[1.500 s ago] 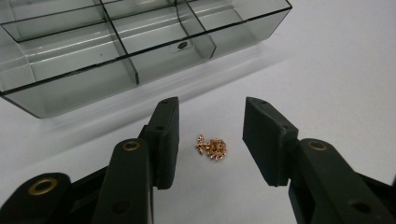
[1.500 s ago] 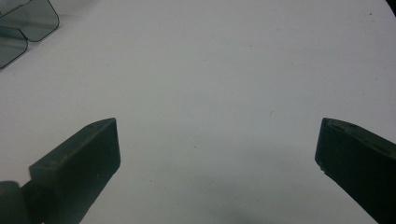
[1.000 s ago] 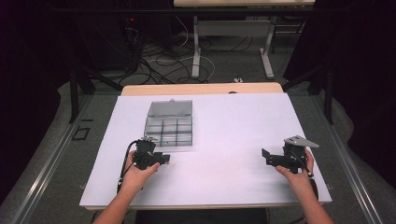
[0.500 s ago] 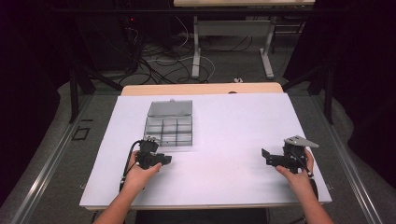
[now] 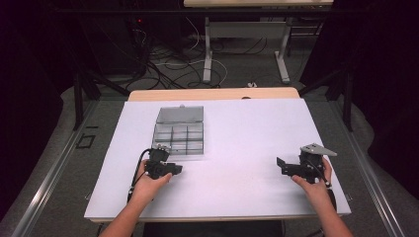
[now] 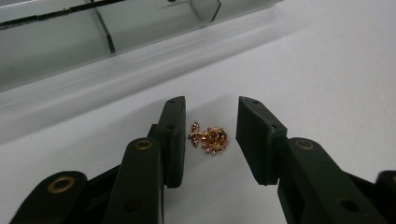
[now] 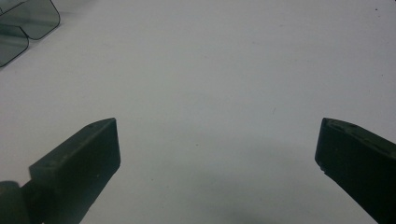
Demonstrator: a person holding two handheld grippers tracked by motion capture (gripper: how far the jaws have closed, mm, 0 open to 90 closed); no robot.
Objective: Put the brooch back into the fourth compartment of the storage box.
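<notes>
Between left tool [image 6: 208, 135] jaws: brooch [image 6: 209, 138] flat, long axis crosswise.

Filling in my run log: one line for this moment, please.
left gripper: fingers closing around gold brooch on table, no contact | right gripper: open, idle | box: lid open

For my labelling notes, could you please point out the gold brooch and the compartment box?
gold brooch [image 6: 211, 139]: left gripper view, on its round centre.
compartment box [image 5: 180, 138]: high view, on a divider of its tray.
</notes>
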